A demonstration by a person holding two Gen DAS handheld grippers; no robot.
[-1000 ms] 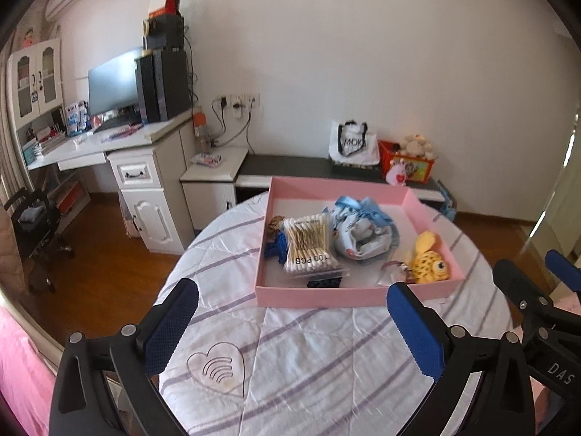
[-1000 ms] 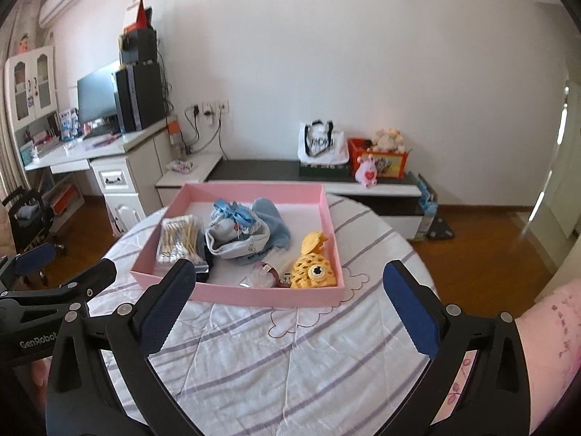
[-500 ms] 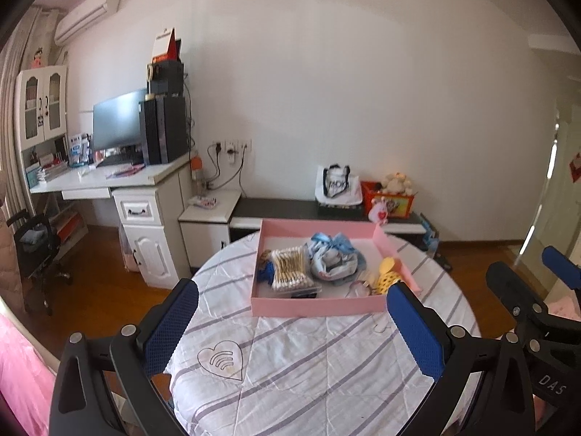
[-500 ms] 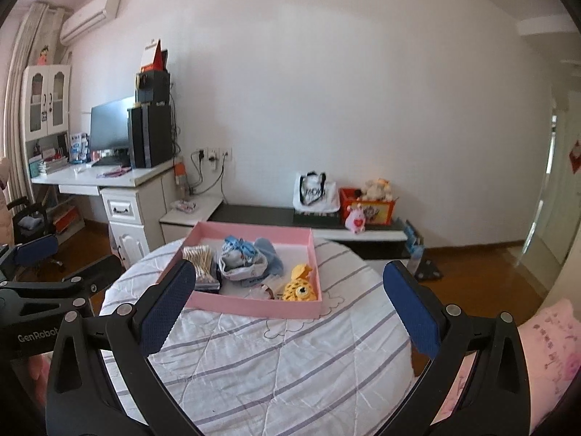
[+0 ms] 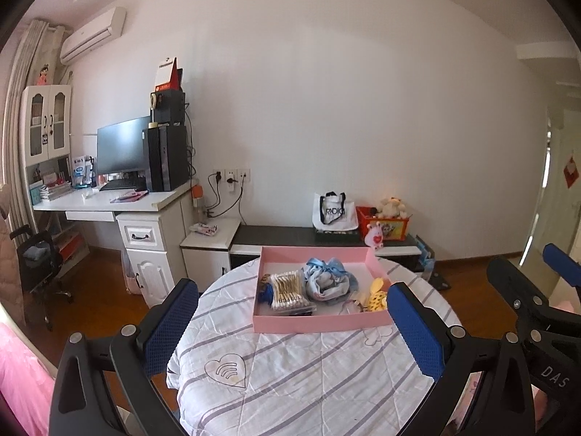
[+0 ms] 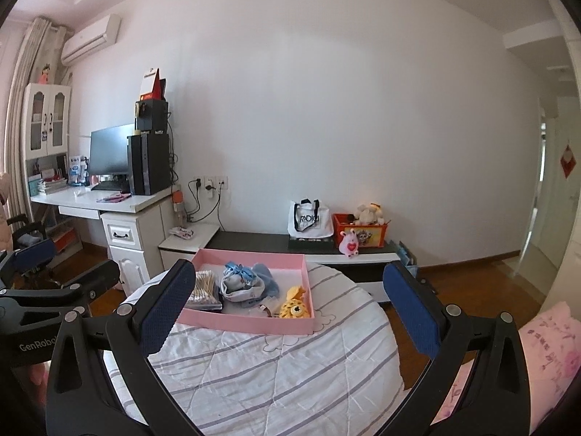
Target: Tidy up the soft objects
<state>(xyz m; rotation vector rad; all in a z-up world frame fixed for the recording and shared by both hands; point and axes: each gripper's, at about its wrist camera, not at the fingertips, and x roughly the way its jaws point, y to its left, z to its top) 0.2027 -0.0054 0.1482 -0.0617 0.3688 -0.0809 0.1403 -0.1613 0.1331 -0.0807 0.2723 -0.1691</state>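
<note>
Pink tray (image 5: 319, 321) is seen on a round table covered by a white striped quilt (image 5: 290, 370) in the left wrist view, toward the far side of the tabletop. Inside the tray, a pack of cotton swabs (image 5: 287, 287) is laid at the left, a blue-and-white cloth bundle (image 5: 326, 281) in the middle, and a yellow plush fish (image 5: 376, 292) at the right, partly hidden by a blue finger pad. A small dark blue item (image 5: 267, 290) is tucked just left of the swabs; what it is cannot be told. The left gripper (image 5: 290, 325) is held spread wide, nothing between its blue pads (image 5: 170, 321), well short of the tray. The right gripper (image 5: 523, 290) is seen at the right edge, apart from the tray. A white desk (image 5: 109, 203) with a monitor (image 5: 121, 149) is placed at far left, a white tote bag (image 5: 334, 212) on a low dark bench along the far wall.

In the right wrist view the same pink tray (image 6: 250, 323) is seen on the quilt (image 6: 272, 374), with swabs (image 6: 207, 289) at left, cloth bundle (image 6: 243, 283) in the middle, yellow fish (image 6: 294, 307) at the near right corner. A small item beside the fish is too small to identify. The right gripper (image 6: 287, 314) is spread wide and empty, its pads (image 6: 163, 307) flanking the tray in the picture but not touching it. The left gripper (image 6: 61, 287) is visible at the left edge, clear of the table contents. The tote bag (image 6: 310, 219) and a red toy box (image 6: 359, 230) are set on the far bench.
</note>
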